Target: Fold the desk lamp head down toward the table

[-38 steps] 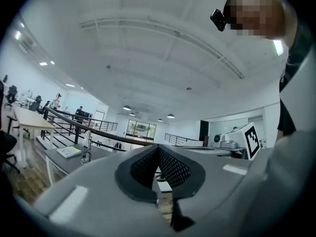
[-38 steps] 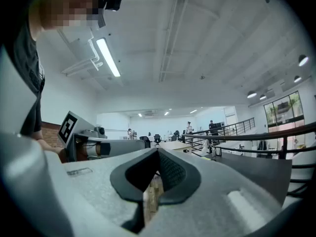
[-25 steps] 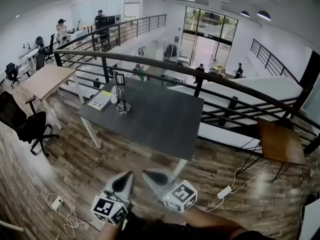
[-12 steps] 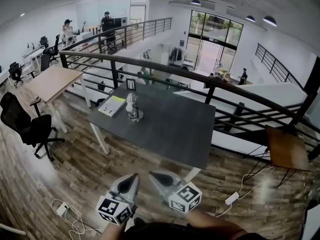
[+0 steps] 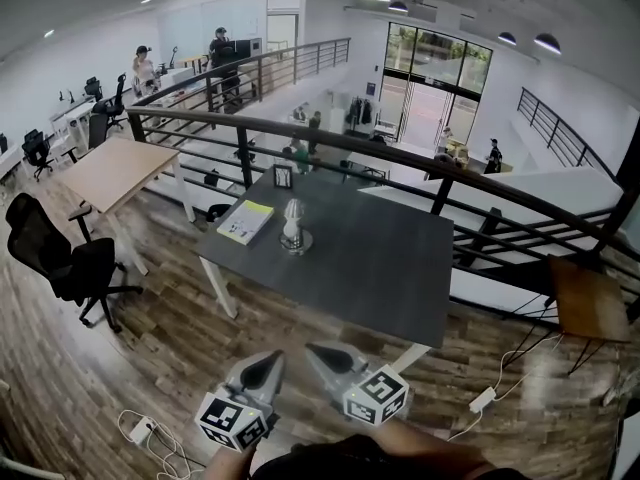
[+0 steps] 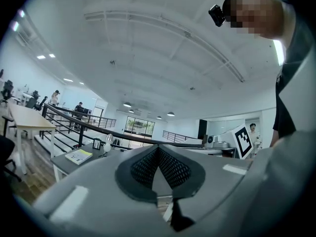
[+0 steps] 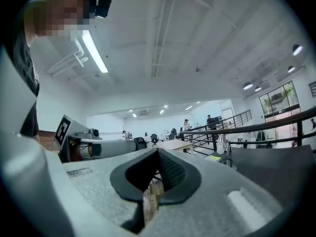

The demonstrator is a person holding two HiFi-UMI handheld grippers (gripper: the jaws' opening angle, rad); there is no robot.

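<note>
The left gripper (image 5: 268, 366) and the right gripper (image 5: 322, 356) both have their jaws together, empty. The desk lamp (image 5: 293, 225) stands upright on the counter (image 5: 380, 268), well ahead of them. If the jaws arrive closed, they may push the lamp over — not fold it.

Dark grey table (image 5: 385, 268) carries a desk lamp (image 5: 293, 226) — booklet (image 5: 246, 222) just left of it, small frame (image 5: 283, 176) behind.

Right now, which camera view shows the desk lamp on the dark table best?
The head view: the desk lamp stands whole on the dark table, with base and head visible from above. In the left gripper view it is only a tiny shape far off. In the right gripper view it is small too, seen from the side.
</note>
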